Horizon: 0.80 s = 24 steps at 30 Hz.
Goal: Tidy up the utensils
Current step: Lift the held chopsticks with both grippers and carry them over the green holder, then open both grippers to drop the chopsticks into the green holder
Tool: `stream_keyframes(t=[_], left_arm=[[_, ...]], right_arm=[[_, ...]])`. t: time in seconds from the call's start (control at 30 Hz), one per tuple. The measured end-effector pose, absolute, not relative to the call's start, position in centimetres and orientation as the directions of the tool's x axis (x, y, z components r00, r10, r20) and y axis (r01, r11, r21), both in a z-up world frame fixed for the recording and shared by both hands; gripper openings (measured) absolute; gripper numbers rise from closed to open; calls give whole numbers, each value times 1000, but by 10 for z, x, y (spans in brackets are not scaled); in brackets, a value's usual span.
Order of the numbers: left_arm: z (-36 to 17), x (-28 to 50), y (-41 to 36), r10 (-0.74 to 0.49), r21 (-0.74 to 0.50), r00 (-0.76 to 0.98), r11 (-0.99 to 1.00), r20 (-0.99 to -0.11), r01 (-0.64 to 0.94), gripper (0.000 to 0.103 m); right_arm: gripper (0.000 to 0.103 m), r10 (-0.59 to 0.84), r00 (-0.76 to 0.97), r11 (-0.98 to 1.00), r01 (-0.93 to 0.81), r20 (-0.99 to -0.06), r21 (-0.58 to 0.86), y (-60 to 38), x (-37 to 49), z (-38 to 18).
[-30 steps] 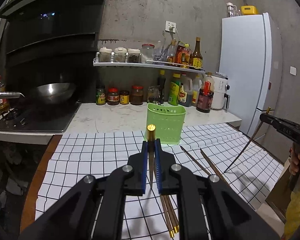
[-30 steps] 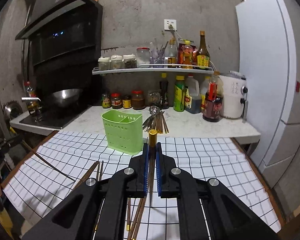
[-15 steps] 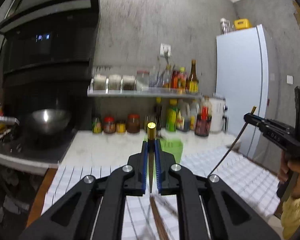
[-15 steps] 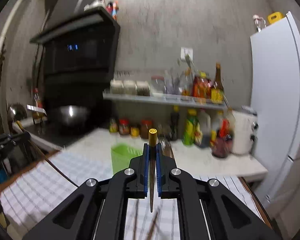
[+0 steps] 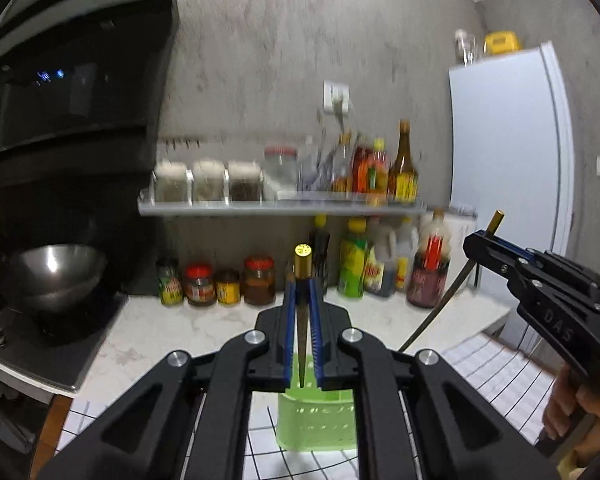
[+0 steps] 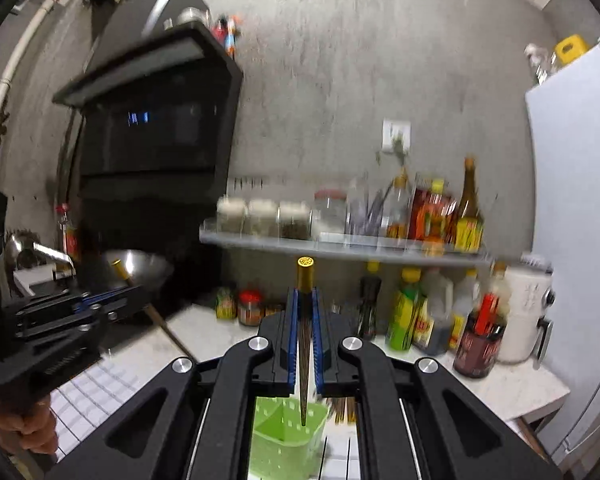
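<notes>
Both grippers, left [image 5: 302,312] and right [image 6: 304,320], have jaws clamped on a gold-capped dark chopstick [image 5: 302,280] each, green plastic slotted utensil basket [image 6: 286,440] at 6 o'clock.

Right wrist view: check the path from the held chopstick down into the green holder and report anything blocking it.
Nothing visible blocks it. The gold-capped dark wooden chopstick, clamped in the right gripper, hangs tip-down over the open top of the green perforated plastic utensil holder. Only its inner divider lies near the tip. The left gripper stays off to the side.

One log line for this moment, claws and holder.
left claw: shut on chopstick | right claw: shut on chopstick | green holder: below both
</notes>
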<state>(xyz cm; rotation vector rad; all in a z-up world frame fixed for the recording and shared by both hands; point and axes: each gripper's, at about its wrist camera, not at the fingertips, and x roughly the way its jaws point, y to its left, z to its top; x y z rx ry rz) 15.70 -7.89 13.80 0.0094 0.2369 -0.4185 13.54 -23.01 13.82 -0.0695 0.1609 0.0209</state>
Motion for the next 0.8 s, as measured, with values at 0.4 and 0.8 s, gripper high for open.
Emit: stream_keyframes(t=[0.4, 0.8], left_arm=[[121, 159, -75, -428, -65, 855, 901, -294, 429, 54], [52, 48, -19, -266, -36, 791, 954, -551, 296, 69]], right_arm=[[43, 6, 945, 998, -24, -326, -51, -245, 145, 102], [49, -48, 841, 999, 40, -539, -27, -269, 2, 33]])
